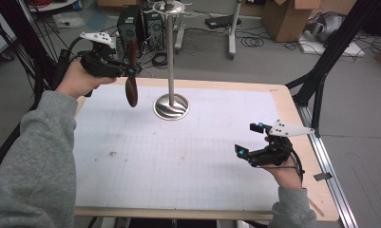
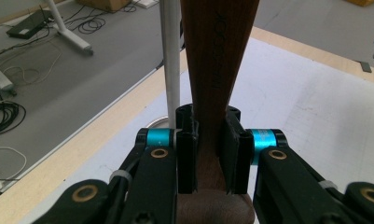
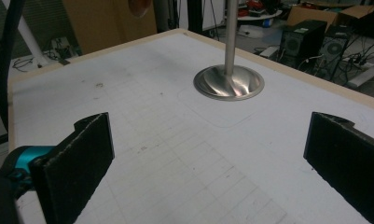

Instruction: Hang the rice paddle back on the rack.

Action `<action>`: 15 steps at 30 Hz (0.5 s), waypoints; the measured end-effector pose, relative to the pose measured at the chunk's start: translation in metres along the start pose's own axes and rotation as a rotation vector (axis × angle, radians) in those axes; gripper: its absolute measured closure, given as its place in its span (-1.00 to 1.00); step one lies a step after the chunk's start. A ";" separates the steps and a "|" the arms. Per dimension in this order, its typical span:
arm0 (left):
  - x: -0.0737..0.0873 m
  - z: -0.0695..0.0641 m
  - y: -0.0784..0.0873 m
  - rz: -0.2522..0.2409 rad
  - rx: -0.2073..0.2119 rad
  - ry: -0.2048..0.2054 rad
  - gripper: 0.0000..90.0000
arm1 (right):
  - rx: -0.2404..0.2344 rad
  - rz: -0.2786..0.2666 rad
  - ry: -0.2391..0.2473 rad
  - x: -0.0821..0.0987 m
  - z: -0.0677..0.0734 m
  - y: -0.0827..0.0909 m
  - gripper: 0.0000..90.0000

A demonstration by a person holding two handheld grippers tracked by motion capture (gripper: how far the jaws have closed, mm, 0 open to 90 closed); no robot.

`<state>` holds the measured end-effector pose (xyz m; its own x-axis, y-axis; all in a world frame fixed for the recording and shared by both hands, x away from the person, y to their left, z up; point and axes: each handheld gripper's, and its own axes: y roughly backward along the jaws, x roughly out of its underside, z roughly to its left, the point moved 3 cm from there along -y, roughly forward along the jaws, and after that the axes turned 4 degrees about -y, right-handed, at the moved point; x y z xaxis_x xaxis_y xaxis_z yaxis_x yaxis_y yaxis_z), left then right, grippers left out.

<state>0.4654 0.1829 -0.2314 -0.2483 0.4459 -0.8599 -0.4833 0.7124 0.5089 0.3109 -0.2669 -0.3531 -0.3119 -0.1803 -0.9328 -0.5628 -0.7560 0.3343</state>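
L gripper (image 1: 129, 70) is clamped on a dark wooden spoon (image 1: 131, 90), held in the air above the counter's far-left corner. The spoon hangs roughly upright, bowl end down, handle end up. In the left gripper view the pads (image 2: 187, 154) squeeze the narrow neck of the spoon (image 2: 217, 60), w/ the wood widening right below the jaws. R gripper (image 1: 254, 142) hovers near the counter's right edge, jaws wide apart, nothing between them; the right gripper view shows both pads (image 3: 77, 158) well clear of the mat.

A metal stand (image 1: 171, 61), w/ a tall pole on a round base (image 1: 171, 107), sits toward the middle of the far edge, its top fitting up by the frame's top. Likely the spoon is meant to hang there.

Risks, my read:
- Grip sits on a tapered neck, so the spoon could pivot or slide between the pads if swung fast.
- The long spoon dangles below the jaws; moving sideways toward the pole could knock it against the pole.
- The stand looks top-heavy; a bump up high might rock it on its base.
- Left corner is close: a dropped spoon may go off the counter to the floor.

Room: wide bare mat across the centre and near edge; open air betw. spoon and pole. R gripper is well apart, not in the way.
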 end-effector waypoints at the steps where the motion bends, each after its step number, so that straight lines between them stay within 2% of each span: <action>1: -0.001 0.001 0.000 0.006 -0.005 -0.004 0.72 | -0.003 -0.003 0.002 -0.001 0.001 0.000 -1.00; 5: -0.006 0.003 0.003 0.000 -0.010 -0.003 0.73 | -0.013 0.001 0.012 -0.001 0.003 0.000 -1.00; 7: -0.009 0.003 0.004 0.007 -0.013 -0.013 0.72 | -0.014 0.001 0.009 -0.002 0.003 0.000 -1.00; 10: -0.012 0.004 0.004 -0.009 -0.013 -0.004 0.72 | -0.015 -0.002 0.007 -0.002 0.003 0.001 -1.00; 15: -0.019 0.008 0.005 -0.006 -0.012 -0.006 0.73 | -0.013 -0.014 0.001 -0.003 0.001 0.005 -1.00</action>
<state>0.4741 0.1819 -0.2121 -0.2402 0.4454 -0.8625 -0.4949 0.7082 0.5035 0.3080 -0.2692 -0.3487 -0.3033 -0.1698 -0.9376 -0.5575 -0.7664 0.3192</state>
